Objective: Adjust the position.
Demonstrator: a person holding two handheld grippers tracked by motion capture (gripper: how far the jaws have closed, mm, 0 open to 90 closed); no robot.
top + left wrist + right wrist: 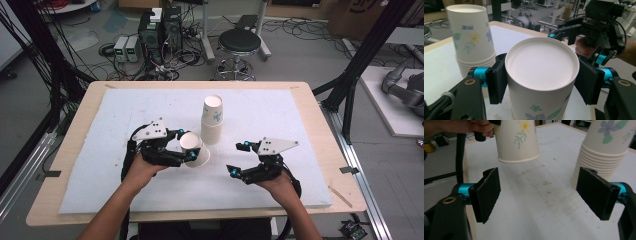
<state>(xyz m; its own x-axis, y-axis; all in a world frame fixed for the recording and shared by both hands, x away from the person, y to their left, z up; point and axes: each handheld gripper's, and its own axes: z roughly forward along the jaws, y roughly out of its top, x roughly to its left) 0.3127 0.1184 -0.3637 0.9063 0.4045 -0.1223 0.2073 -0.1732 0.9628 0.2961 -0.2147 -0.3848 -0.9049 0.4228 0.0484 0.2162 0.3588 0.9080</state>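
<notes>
White foam mat (125, 165) on wooden table (75, 150); stool (240, 42) behind.

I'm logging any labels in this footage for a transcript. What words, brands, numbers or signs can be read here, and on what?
No readable text anywhere.
Held paper cup: flower print, no words.
Stack of paper cups: flower print, no words.
Cardboard box at the top right of the high view: a dark mark, cut off and too blurred to read.
Small grey units on the floor: any labels too small to read.
</notes>
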